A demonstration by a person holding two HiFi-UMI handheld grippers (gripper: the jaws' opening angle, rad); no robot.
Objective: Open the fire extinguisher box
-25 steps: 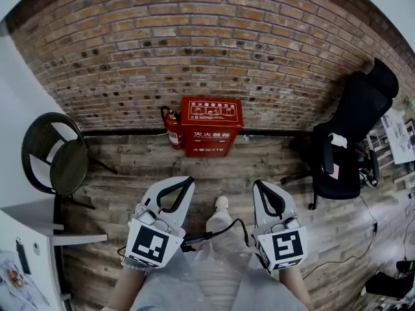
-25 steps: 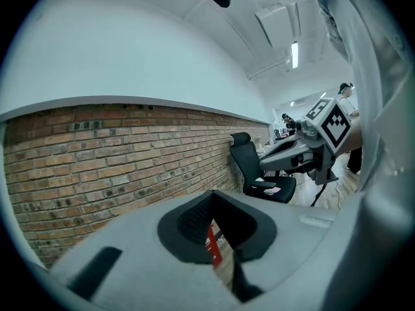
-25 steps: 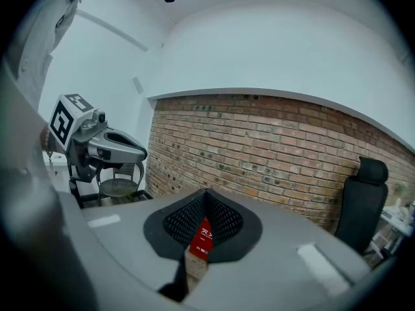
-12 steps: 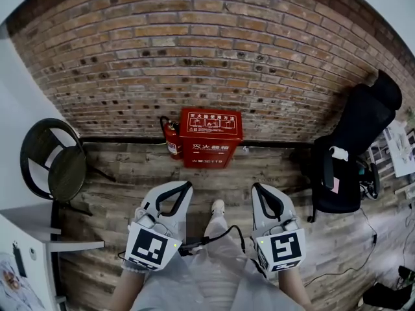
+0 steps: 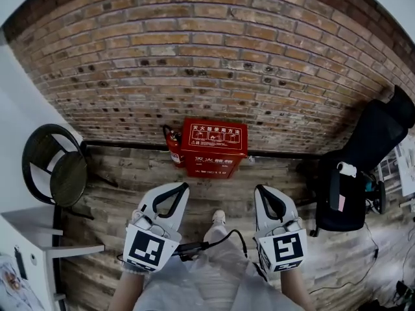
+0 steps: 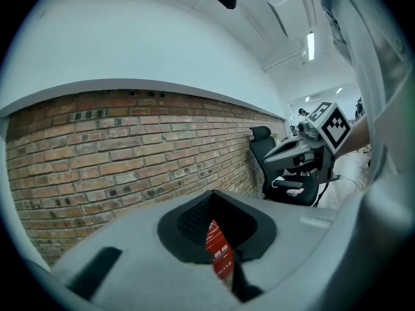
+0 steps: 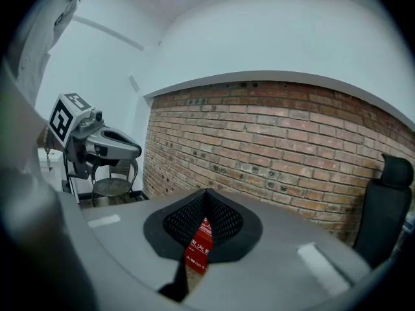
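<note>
Red fire extinguisher box (image 5: 214,148) stands closed on wood floor (image 5: 130,173) against brick wall (image 5: 194,57), well ahead of both grippers. Left gripper (image 5: 170,198) and right gripper (image 5: 267,201): jaws together, holding nothing.

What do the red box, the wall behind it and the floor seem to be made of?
Red box: probably painted metal, smooth red faces with white print.
Wall: bare brick, mortar joints showing.
Floor: seemingly worn wood planks, streaky grey-brown boards.

Red fire extinguisher box (image 5: 213,146), red-brown brick wall (image 5: 194,63)
</note>
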